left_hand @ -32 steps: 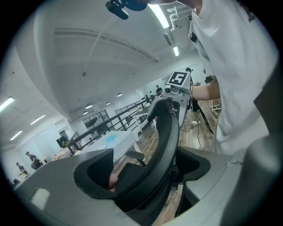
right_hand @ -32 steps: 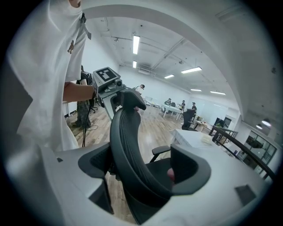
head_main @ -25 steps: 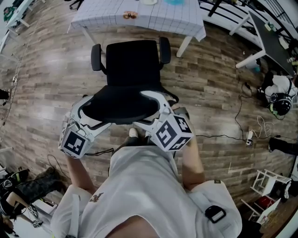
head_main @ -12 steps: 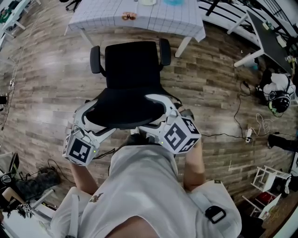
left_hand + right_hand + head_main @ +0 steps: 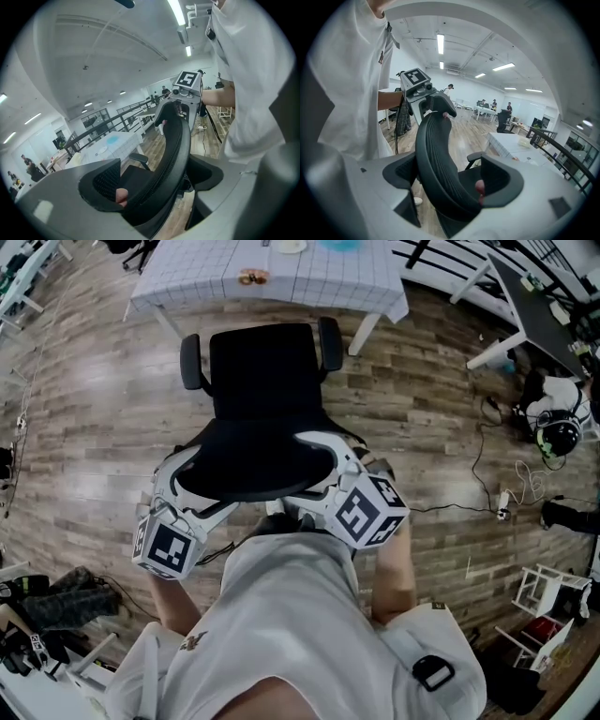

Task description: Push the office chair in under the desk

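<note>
Black mesh backrest point(image 5: 258, 460) of the office chair point(image 5: 267, 367) sat between both grippers in the head view, the seat near the cloth-covered desk point(image 5: 187, 282) but not yet under it; this was the pushing step, I judged, calling for a straight roll forward. In the left gripper view, the left gripper point(image 5: 159, 187) clamped wide across that backrest. In the right gripper view, the right gripper point(image 5: 445, 183) did likewise. No readable writing showed anywhere

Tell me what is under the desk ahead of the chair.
Below the desk, two slanted legs show; the chair stands just short. The checked cloth covers everything else beneath.
</note>
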Motion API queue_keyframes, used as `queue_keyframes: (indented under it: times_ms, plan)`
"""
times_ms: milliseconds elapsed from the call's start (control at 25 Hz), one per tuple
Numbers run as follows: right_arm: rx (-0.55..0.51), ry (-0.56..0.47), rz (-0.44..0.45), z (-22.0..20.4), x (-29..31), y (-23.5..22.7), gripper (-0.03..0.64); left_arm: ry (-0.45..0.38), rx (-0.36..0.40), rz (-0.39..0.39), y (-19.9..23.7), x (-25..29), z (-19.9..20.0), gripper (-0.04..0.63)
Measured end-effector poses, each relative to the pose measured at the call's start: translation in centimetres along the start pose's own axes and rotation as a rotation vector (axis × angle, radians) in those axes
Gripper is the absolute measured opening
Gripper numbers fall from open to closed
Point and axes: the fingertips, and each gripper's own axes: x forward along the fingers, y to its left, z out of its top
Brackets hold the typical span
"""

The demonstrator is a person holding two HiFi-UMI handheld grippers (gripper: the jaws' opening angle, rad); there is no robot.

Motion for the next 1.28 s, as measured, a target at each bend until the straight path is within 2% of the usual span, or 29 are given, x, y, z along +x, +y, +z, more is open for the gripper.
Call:
queue_keyframes:
  times_ms: [1280]
  plan:
    - [-0.022,-0.018,0.059,-2.1,-0.6,-7.2,0.410,0.023,-0.044,0.011,4.5,5.2,1.9,0.437]
